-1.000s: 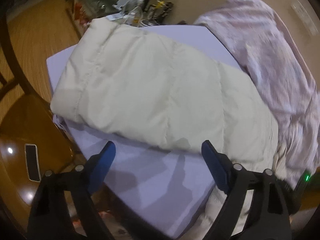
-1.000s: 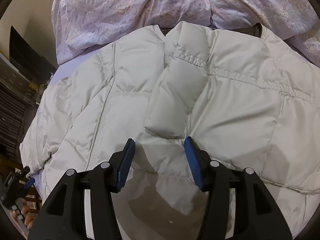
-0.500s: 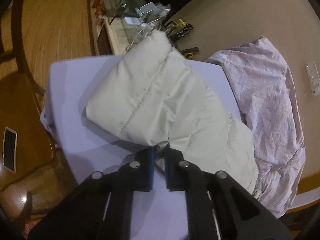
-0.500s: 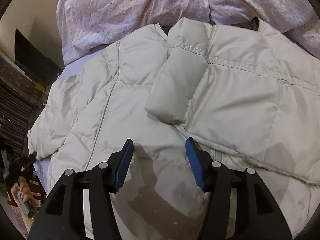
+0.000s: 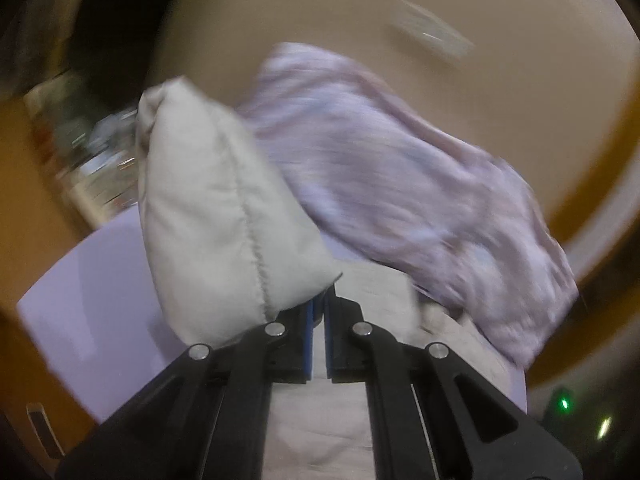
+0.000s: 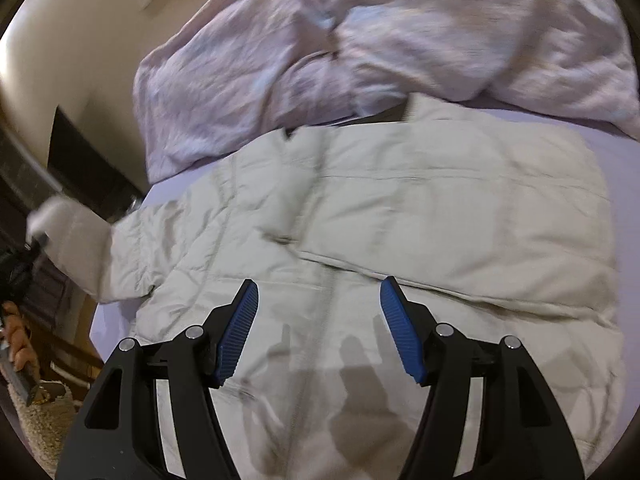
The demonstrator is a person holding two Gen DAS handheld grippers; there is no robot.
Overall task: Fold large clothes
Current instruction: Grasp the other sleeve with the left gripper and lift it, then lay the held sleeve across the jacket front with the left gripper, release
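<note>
A cream puffer jacket (image 6: 400, 220) lies spread on a lilac sheet, one side folded over its body. My left gripper (image 5: 318, 312) is shut on the jacket's sleeve (image 5: 216, 216) and holds it lifted above the bed. The lifted sleeve (image 6: 76, 240) and the left gripper also show at the left edge of the right wrist view. My right gripper (image 6: 318, 312) is open and empty, hovering over the jacket's lower front near the zipper.
A rumpled pink floral duvet (image 6: 360, 40) is piled at the back of the bed against a beige wall. The lilac sheet (image 5: 92, 300) ends at the bed edge on the left. A cluttered shelf (image 5: 92, 160) stands beyond, over a wooden floor.
My left gripper closed on the sleeve and lifted it off the bed. The right gripper pulled back and opened wider; the other sleeve now lies folded flat.
</note>
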